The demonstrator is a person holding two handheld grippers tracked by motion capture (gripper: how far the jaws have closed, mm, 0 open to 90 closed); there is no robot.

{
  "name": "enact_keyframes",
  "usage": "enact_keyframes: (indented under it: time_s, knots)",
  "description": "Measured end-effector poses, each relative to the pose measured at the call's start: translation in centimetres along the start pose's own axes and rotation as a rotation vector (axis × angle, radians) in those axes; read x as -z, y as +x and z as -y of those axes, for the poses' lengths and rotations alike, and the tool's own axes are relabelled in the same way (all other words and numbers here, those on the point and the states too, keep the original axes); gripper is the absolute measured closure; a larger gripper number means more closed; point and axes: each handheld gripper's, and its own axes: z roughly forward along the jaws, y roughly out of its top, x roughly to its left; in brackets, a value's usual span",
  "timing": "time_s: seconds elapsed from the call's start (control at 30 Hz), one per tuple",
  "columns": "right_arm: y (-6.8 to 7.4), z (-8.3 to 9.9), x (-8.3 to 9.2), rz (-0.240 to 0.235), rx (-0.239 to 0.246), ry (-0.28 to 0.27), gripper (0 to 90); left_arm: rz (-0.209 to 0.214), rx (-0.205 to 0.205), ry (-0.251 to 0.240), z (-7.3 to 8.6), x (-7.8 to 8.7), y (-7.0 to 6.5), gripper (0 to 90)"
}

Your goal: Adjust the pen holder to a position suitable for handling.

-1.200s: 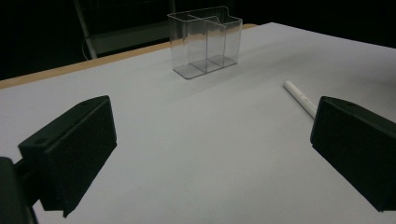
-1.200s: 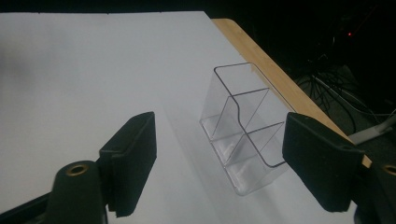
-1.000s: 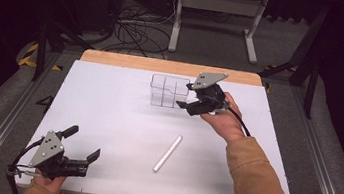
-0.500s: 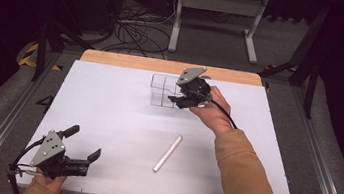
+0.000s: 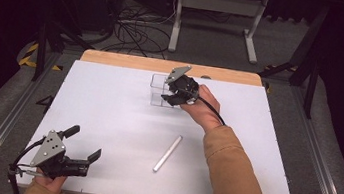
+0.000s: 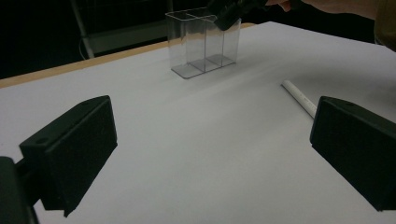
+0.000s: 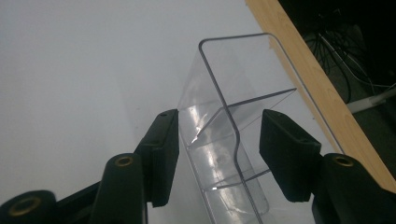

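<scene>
A clear, divided plastic container stands at the far middle of the white table. My right gripper reaches over its right end. Its jaws have just been closing and straddle a container wall, one outside and one inside a compartment, with a gap still showing at the inner jaw. A white tube lies flat nearer the front, right of centre. By the front left corner my left gripper rests wide open with nothing between its jaws.
A wooden strip borders the table's far edge, just behind the container. Metal rails run along both sides of the table. Cables and a metal stand sit on the floor beyond.
My right gripper has moved left and slightly down onto the container's end, and its jaws have narrowed. The left gripper and the white tube have stayed put.
</scene>
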Motion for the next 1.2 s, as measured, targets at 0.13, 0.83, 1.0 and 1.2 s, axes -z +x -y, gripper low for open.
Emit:
enact_keyframes:
  time_s: [0.13,0.83,1.0,1.2]
  knots:
    - [-0.2,0.0,-0.8,0.015,-0.002,0.036,49.4,0.003,0.003,0.004,0.0,-0.1,0.1,1.4]
    - [0.1,0.5,-3.5,0.021,-0.020,0.098,66.4,-0.005,0.003,0.009,0.2,0.0,0.0,1.5]
    - [0.0,0.5,-3.2,-0.002,-0.024,0.085,71.9,-0.005,0.003,0.007,0.2,0.0,0.0,1.5]
    - [0.3,0.1,-2.6,-0.011,0.010,0.077,79.6,-0.003,0.001,0.012,0.2,0.0,0.0,1.5]
